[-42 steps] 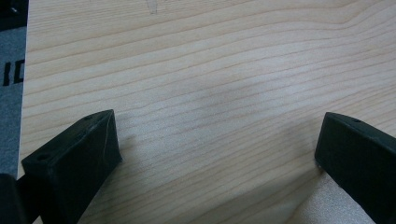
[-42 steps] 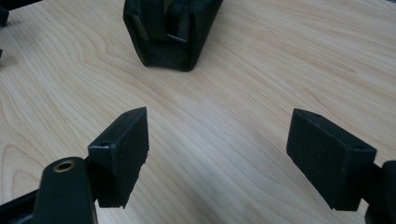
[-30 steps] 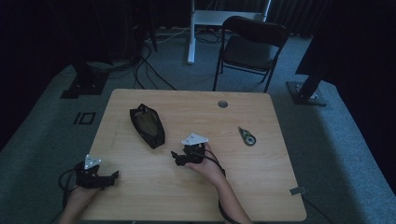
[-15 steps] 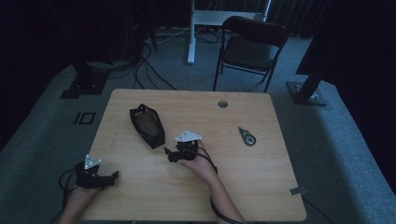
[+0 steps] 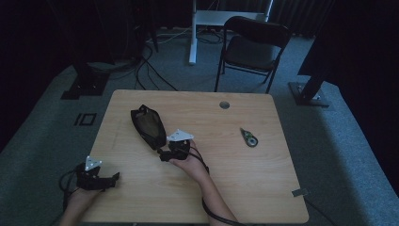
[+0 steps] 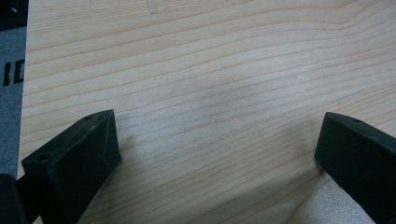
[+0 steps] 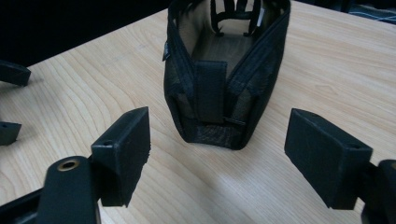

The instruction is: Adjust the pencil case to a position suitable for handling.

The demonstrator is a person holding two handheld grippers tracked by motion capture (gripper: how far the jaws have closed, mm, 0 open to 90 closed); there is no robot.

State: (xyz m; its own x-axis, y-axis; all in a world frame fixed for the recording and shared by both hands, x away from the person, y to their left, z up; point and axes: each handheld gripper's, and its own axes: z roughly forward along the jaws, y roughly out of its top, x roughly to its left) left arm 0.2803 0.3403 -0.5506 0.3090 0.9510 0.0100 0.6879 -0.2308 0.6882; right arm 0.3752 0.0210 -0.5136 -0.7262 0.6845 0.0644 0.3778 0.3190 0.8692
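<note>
right gripper (image 7: 217, 154) jaws wide apart, nothing between them, aimed at near end of black mesh pouch (image 7: 224, 70) just ahead; pouch's long axis runs near-to-far, table's left-centre. left gripper (image 6: 215, 154) open, well apart.

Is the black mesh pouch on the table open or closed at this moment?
Open. In the right gripper view the black mesh pouch gapes at the top, and its tan inside shows between the spread rims. Whether anything lies inside, I cannot tell.

Pouch (image 5: 148, 126) left of table (image 5: 263, 188) centre — right hand-held gripper (image 5: 164, 155) at its near end — small tool (image 5: 249, 137) far right.
</note>
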